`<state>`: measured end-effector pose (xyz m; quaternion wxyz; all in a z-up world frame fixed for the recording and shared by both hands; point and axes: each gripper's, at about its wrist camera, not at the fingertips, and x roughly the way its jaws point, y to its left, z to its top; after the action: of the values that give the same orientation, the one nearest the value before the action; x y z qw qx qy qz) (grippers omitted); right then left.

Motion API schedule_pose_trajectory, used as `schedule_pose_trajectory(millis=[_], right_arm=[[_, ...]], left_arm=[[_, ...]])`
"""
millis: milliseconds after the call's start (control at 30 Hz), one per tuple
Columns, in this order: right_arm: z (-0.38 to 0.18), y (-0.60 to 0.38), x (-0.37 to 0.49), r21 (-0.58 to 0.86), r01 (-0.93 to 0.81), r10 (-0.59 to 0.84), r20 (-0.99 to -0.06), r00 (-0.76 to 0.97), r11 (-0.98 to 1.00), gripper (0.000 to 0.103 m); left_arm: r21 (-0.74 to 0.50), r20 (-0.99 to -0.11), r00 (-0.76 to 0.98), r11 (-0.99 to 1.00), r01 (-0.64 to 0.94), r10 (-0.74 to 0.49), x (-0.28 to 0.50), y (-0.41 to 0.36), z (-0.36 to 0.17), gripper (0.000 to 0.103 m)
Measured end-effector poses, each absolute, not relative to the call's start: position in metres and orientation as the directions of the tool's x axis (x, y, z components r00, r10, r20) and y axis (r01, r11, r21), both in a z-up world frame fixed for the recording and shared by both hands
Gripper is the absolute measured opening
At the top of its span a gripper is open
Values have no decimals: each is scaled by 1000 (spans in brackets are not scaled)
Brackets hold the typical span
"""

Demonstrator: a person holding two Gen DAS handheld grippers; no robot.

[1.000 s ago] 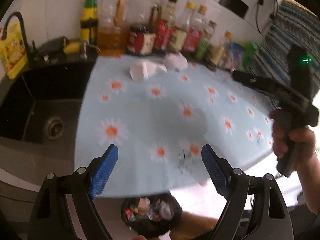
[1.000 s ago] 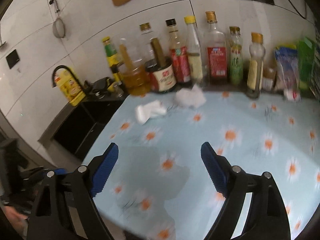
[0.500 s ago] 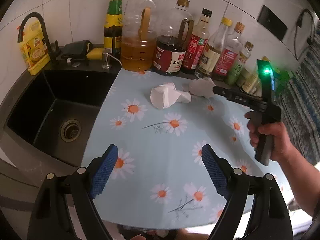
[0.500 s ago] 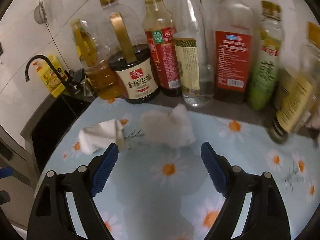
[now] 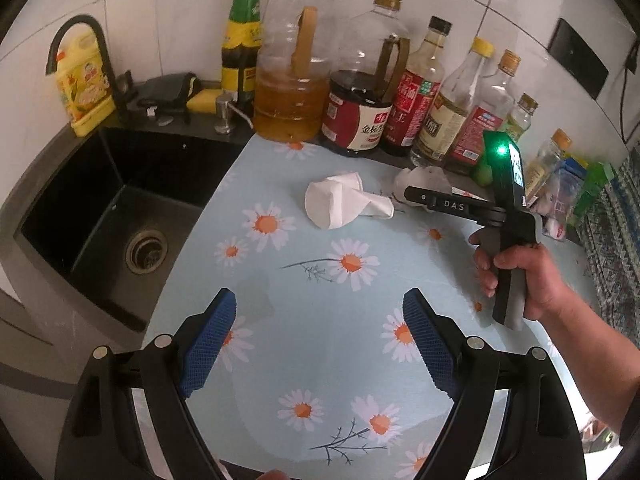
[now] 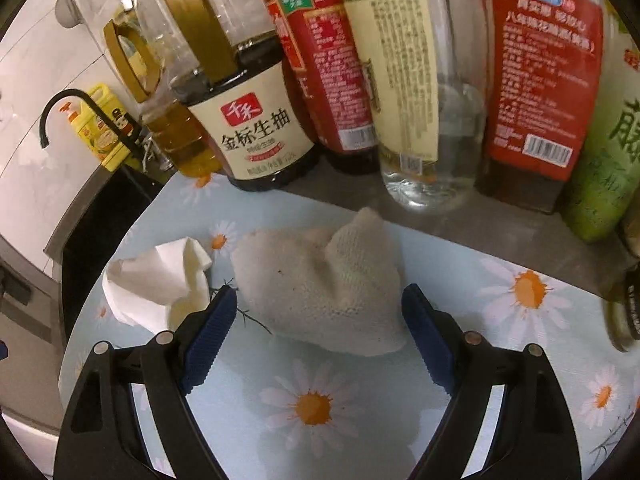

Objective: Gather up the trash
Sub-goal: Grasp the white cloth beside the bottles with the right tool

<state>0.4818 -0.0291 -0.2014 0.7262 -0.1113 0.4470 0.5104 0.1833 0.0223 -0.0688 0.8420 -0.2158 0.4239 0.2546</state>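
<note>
The right claw (image 6: 316, 312) sits low on the daisy-print counter (image 6: 320, 408), its blue pads closing either side of the crumpled off-white textured wad (image 6: 320, 284) but not yet pressing it, so as to lift that piece first. The smooth white crumpled tissue (image 5: 340, 204) lies just beside it. The left claw (image 5: 320, 340) hovers released and empty, apparently kept clear.

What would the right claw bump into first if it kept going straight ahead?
Most likely the crumpled cloth, lying on the flowered mat between the closing right claw pads, which don't press it yet. The bottles stand behind it.
</note>
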Motion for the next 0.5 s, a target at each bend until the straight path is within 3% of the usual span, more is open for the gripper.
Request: schedule_pose_trajectory(millis=[267,433,500], right_arm=[[-197,-30,478,289,-866,666,-743,65,408,40],[-188,-45,482,340,-847,698,-714,50,409,36],[-180,-59,480,357,-843,716,-697,46,401,36]], left_arm=[[-143,-828,500,768,-625,253,188,26,-68,83],[-150,-822,511,770,-620,251,196,27,-64,84],[-149,-825,510,777,-612,244,202,29,-65,95]])
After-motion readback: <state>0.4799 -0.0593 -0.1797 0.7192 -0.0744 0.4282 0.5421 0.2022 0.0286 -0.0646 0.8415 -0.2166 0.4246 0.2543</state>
